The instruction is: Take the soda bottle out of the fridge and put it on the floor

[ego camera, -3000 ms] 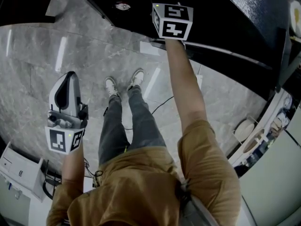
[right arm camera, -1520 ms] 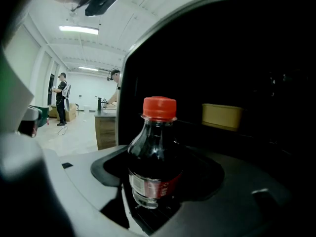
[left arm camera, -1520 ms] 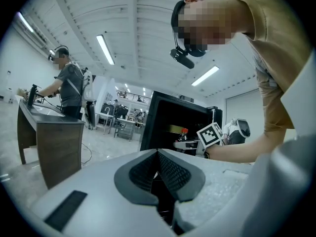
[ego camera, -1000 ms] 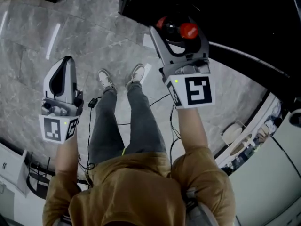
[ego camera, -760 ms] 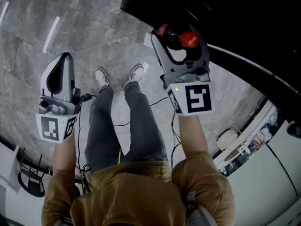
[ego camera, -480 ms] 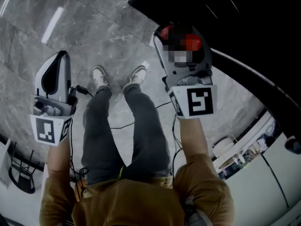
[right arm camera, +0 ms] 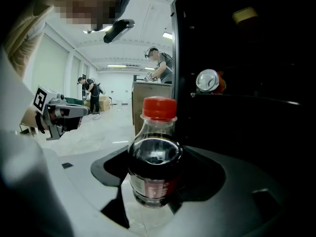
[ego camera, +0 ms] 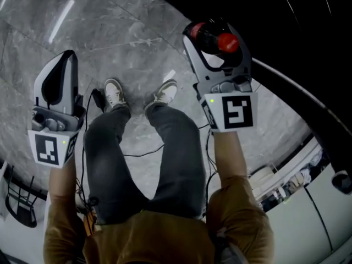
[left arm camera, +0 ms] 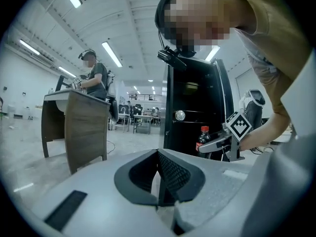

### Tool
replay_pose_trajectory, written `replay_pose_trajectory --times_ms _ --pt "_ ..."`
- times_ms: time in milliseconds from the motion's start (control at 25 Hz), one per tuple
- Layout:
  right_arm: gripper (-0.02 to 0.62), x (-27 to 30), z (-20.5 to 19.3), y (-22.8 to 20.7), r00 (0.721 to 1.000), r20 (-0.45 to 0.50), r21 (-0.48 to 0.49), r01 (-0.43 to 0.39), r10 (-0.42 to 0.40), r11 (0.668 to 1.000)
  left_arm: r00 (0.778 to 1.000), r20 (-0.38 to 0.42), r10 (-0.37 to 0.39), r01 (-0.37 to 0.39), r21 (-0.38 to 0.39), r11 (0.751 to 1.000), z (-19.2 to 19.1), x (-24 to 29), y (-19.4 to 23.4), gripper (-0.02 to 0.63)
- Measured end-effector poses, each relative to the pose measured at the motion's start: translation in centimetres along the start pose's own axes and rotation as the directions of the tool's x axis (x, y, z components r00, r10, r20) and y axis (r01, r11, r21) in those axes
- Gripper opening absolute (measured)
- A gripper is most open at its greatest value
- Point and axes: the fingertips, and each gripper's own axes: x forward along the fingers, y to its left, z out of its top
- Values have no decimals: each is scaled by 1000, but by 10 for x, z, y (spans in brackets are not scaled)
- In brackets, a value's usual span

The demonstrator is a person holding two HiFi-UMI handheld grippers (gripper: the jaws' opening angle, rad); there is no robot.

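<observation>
1. Your right gripper (ego camera: 214, 38) is clamped on the soda bottle (right arm camera: 155, 154). The bottle stands upright with its red cap at 12 o'clock, seemingly just clear of the black fridge (ego camera: 286, 21).
2. Bare floor (ego camera: 126, 32) lies at 9 o'clock of the bottle.
3. Your left gripper (left arm camera: 159, 181) has its jaws together on nothing and hangs well apart.
4. Count: one bottle, two grippers, one can (right arm camera: 207, 80) inside the fridge.

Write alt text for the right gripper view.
A soda bottle with a red cap, holding dark drink, stands upright, clamped in the jaws of the right gripper. Behind it at right is the black fridge, with a can inside.
</observation>
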Motion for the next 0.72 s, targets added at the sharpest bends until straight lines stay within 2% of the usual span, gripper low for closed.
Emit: replay_pose_trajectory --times_ms 240,480,720 --pt "302 35 -49 -4 1000 -1 -21 4 -4 1000 1000 -4 -22 22 33 999 -49 17 18 2" --pt "302 69 -90 1 1000 31 -18 -1 1 1000 994 -15 -110 110 57 992 -101 32 16 2" --pt "301 107 -146 0 1000 24 -51 -17 18 999 982 -44 -184 187 78 979 -168 57 24 2"
